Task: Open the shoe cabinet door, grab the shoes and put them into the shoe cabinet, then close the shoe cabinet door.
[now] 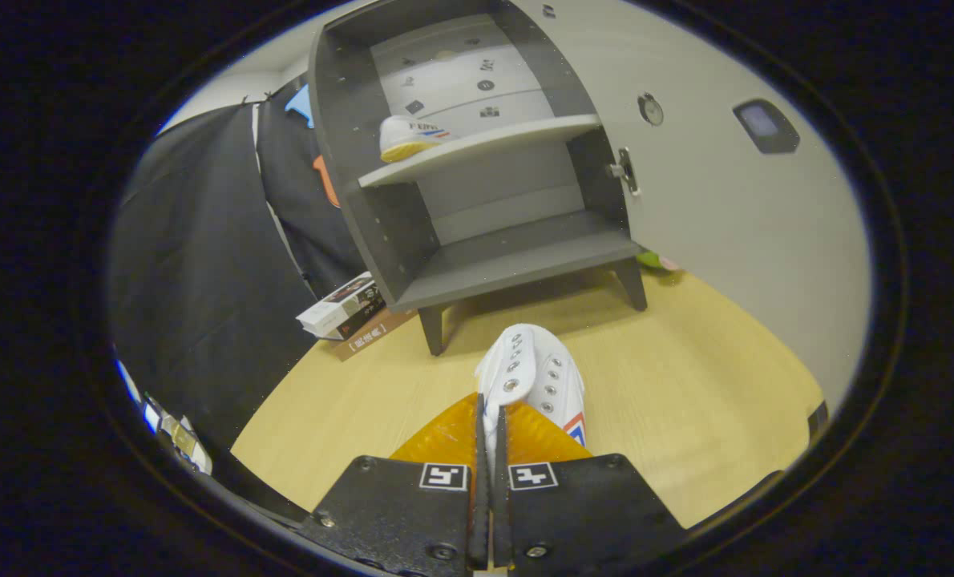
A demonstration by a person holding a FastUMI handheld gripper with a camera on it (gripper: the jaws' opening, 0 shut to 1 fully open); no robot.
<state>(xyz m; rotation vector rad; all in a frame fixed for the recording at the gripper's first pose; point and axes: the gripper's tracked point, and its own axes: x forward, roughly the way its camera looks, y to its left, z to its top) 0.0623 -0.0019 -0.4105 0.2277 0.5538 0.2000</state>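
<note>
Gripper view: the gripper (pixel 489 437) has its two fingers drawn nearly together, clamped on the thin edge of a white lace-up sneaker (pixel 535 377) at its near end. The shoe runs straight ahead from the fingertips, its long axis pointing toward the open shoe cabinet (pixel 477 160), eyelets facing up and a striped mark on its right side. It appears to be carried above the wooden floor (pixel 685 385), though contact with the boards cannot be ruled out.

The cabinet stands directly beyond the shoe, well apart from it, raised on short legs. Its door (pixel 709 184) is swung wide to the right, latch (pixel 625 170) showing on the inner edge. A second white sneaker (pixel 409 136) already sits at the left end of the upper shelf (pixel 509 138). The lower shelf (pixel 517 256) lies open and in line with the held shoe's toe, so the coming move looks like a forward carry, toe first, into that compartment. A stack of books (pixel 349 312) rests on the floor beside the cabinet's left front leg.
</note>
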